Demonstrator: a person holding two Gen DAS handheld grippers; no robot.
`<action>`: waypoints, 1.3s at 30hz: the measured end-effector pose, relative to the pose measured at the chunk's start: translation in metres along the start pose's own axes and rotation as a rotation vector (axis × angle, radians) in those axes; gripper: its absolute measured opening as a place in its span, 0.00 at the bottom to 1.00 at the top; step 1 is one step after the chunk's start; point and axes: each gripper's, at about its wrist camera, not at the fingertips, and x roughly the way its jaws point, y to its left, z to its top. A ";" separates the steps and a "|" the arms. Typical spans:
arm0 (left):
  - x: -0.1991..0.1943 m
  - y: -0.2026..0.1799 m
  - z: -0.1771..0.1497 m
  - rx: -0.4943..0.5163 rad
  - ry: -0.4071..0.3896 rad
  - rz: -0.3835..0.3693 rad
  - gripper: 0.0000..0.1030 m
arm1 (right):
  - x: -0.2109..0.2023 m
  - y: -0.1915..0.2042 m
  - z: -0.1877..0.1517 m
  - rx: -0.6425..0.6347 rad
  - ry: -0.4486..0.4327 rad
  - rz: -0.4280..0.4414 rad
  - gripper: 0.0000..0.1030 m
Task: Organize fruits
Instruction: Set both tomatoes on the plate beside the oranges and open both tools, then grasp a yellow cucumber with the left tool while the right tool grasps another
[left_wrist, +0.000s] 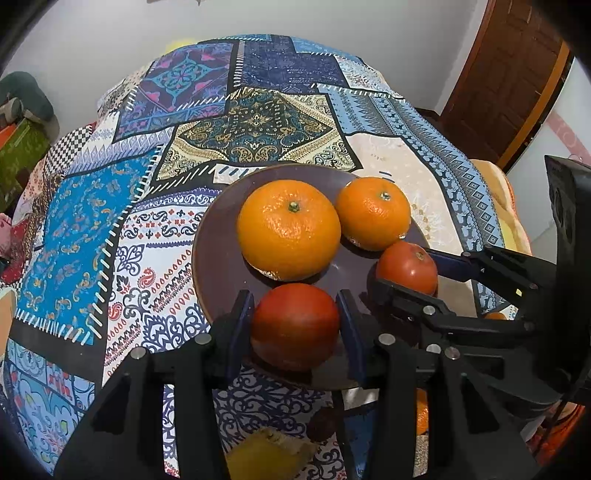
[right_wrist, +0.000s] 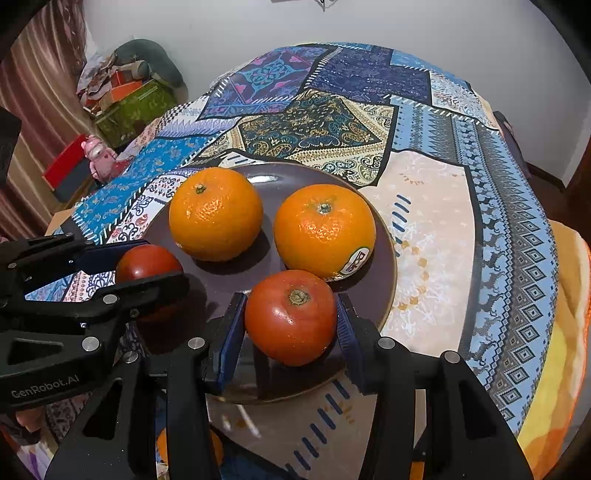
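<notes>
A dark brown plate (left_wrist: 218, 229) sits on a patchwork-print tablecloth (left_wrist: 92, 221), set toward the near edge of the cloth-covered surface. The far half of the cloth lies flat and bare up to its far edge by the white wall (left_wrist: 110, 37); to the plate's right a pale cream patch runs out to the right edge.

Four fruits are on the plate. Two oranges sit on its far half, side by side: the left orange (left_wrist: 289, 229), bright and dimpled with a green stem nub, and the right orange (left_wrist: 373, 212), which in the right wrist view carries a small sticker low on its side. On the near half are two red tomatoes.

The left gripper (left_wrist: 295, 326) is clenched on the left tomato (left_wrist: 295, 326), its blue pads (left_wrist: 240, 325) pressed against both sides of the fruit at the plate's near rim. This tomato is deep red and smooth; its stem is not visible here.

The right gripper (right_wrist: 291, 317) grasps the right tomato (right_wrist: 291, 317) in the same way, both pads touching its flanks. It is glossy orange-red with a dried brown-green calyx facing up, and it looks to be resting on the plate, though the contact is hidden in shadow.

The two grippers stand just beside each other at the near rim.
</notes>
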 end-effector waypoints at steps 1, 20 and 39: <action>0.000 0.000 0.000 0.001 0.000 0.000 0.45 | 0.000 0.000 0.000 -0.001 0.000 0.000 0.43; -0.050 0.002 -0.013 -0.020 -0.073 0.013 0.46 | -0.043 -0.005 0.000 0.037 -0.082 0.006 0.50; -0.087 0.033 -0.085 -0.065 -0.034 0.046 0.53 | -0.106 -0.020 -0.051 0.081 -0.129 -0.056 0.54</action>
